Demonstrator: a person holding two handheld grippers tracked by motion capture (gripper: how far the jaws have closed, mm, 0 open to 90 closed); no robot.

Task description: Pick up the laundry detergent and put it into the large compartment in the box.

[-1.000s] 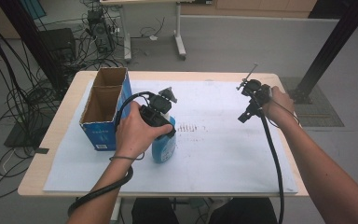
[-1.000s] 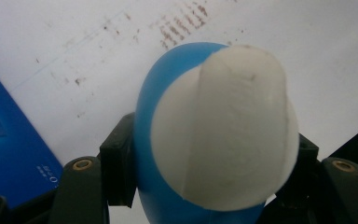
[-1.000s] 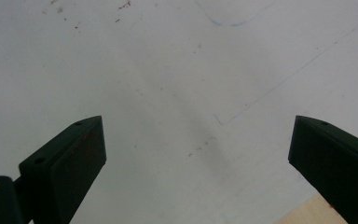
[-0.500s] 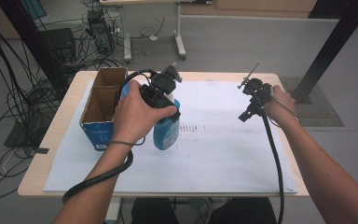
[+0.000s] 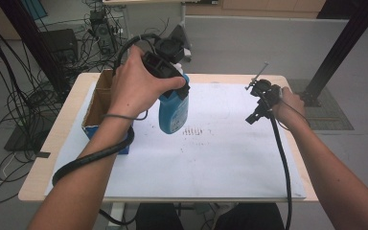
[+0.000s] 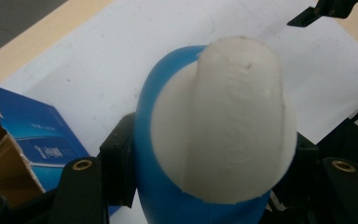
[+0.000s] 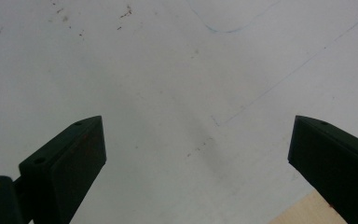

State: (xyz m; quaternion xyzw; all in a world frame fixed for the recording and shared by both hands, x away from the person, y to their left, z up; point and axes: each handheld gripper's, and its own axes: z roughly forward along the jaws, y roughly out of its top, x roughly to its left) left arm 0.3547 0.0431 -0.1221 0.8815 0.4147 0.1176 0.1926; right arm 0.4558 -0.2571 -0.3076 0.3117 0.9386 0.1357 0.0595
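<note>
White paper sheet (image 5: 220, 163) on bench; left tongs (image 5: 175, 88) clenched on blue bottle (image 5: 173, 112), lifted beside open carton (image 5: 98, 108). Right tongs (image 5: 255, 116) released, idle. Next, you lower bottle into carton.

No text can be read with certainty. The blue carton (image 6: 37, 140) carries small white print on its side, too blurred to read. The white sheet (image 5: 220, 153) shows rows of small dark marks, not legible as letters.
</note>
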